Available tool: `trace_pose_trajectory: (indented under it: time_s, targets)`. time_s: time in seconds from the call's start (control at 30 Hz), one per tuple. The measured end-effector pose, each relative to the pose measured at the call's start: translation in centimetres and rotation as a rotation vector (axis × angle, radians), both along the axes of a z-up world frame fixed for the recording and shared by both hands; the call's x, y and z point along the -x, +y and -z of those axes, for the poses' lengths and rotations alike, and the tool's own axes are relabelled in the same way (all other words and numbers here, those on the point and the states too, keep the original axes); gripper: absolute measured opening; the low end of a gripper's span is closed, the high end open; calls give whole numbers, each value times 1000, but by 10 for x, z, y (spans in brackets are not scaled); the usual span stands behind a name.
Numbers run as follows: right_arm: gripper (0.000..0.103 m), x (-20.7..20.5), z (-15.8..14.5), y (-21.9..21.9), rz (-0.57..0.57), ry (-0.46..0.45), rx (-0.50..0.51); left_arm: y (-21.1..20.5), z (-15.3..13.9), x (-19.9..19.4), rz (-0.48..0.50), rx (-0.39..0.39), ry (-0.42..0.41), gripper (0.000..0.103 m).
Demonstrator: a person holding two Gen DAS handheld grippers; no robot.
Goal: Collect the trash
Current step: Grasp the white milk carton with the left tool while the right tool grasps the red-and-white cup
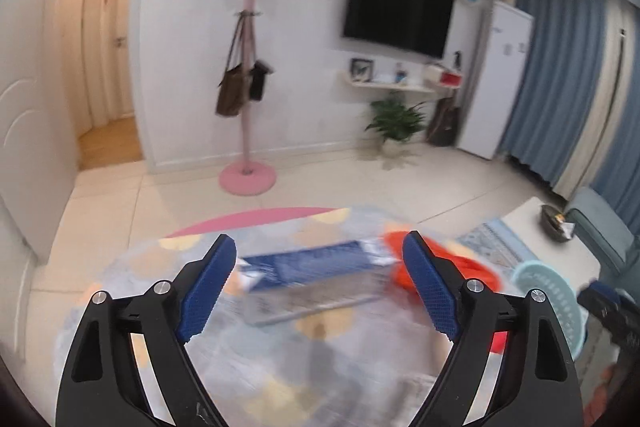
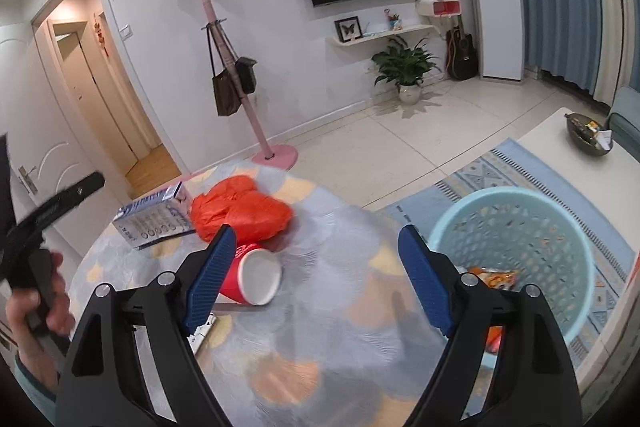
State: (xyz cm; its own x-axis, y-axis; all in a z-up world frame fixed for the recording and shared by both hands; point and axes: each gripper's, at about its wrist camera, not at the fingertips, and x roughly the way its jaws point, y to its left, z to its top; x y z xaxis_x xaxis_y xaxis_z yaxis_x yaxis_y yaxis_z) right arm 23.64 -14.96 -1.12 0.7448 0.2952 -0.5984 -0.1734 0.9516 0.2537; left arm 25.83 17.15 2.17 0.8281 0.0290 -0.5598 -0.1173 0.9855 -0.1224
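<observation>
A blue and white carton lies on the round patterned table, straight ahead of my open, empty left gripper. An orange plastic bag lies to its right. In the right wrist view the carton, the orange bag and a red paper cup on its side lie on the table. My right gripper is open and empty above the table, with the cup at its left finger. A light blue basket beside the table holds an orange wrapper.
A pink coat stand stands beyond the table. A low white table with a dark bowl stands on a blue rug at right. The basket also shows in the left wrist view.
</observation>
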Motion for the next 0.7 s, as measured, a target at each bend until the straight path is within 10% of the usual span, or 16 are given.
trace_pose_trajectory:
  time_s: [0.3,0.5,0.7]
  targets:
    - [60,-5,35,31,-28,-8,45,36,35,-68,74,38,162,66]
    - [55,-10,39,32,-32,3,38,39,50,-49,151,87,189,38]
    - [55,-5,39,34,-33,-20,55,5,54,-8,269,67,223,36]
